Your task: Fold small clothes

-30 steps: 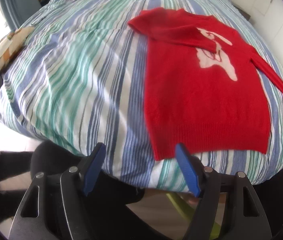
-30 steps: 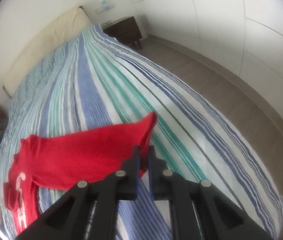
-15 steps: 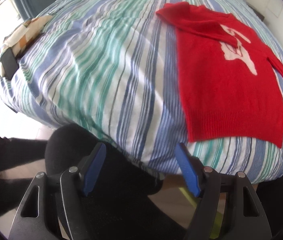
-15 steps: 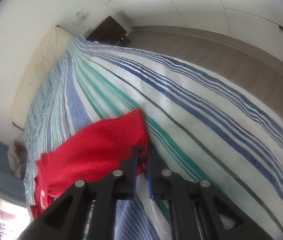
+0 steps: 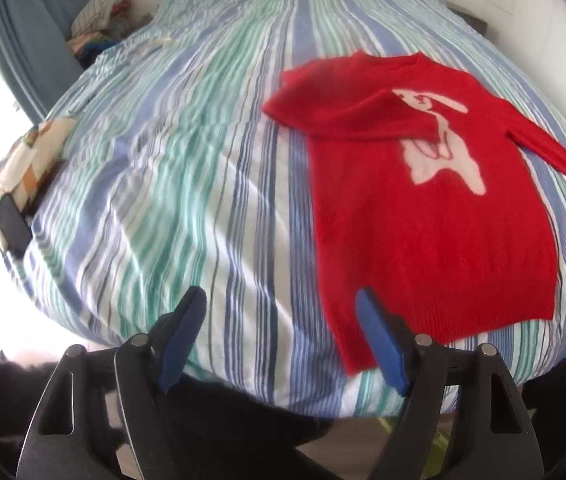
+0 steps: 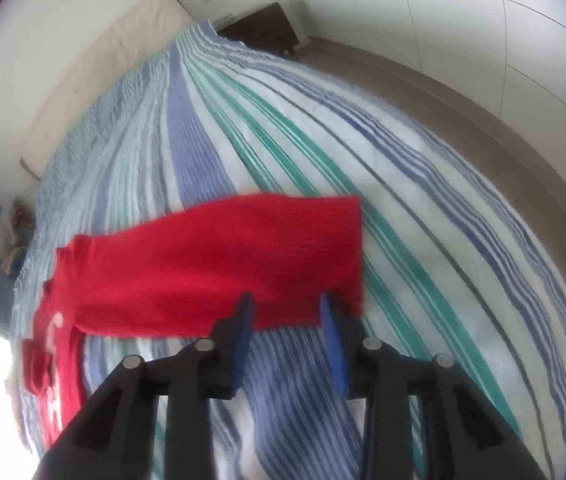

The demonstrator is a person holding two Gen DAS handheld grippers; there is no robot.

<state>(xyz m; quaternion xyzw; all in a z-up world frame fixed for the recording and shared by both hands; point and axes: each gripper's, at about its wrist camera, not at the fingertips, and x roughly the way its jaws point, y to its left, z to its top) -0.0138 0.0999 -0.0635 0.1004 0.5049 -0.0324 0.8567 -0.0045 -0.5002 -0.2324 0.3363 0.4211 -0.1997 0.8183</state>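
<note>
My right gripper (image 6: 287, 320) is opening right now. Its blue pads (image 6: 333, 340) stand apart, and the end of the red sleeve (image 6: 283, 248) lies just past them on the bed. I do not think the pads press on the sleeve any more. I think I am letting go so this sleeve can be picked up in a better way, or laid across the body next.

My left gripper (image 5: 283, 332) is wide and opening more. Nothing is between its pads (image 5: 379, 344). It hangs over the near edge of the bed (image 5: 163, 160), with one pad close to the bottom corner of the red sweater (image 5: 423, 208). I cannot tell if that pad touches it.

The sweater lies flat on the striped bed cover, front side up, so the white animal picture (image 5: 439, 140) shows. One sleeve is already folded across the chest. The other sleeve sticks out to the side, toward my right gripper. So the fold looks about half begun: one sleeve in, one sleeve still out, and the body not yet folded.

There is no box or basket near the sweater. Far off beside the bed I see a pile of clothes (image 5: 99, 20), but what it sits on is hidden. A patterned cloth (image 5: 31, 160) lies at the bed's left edge.
</note>
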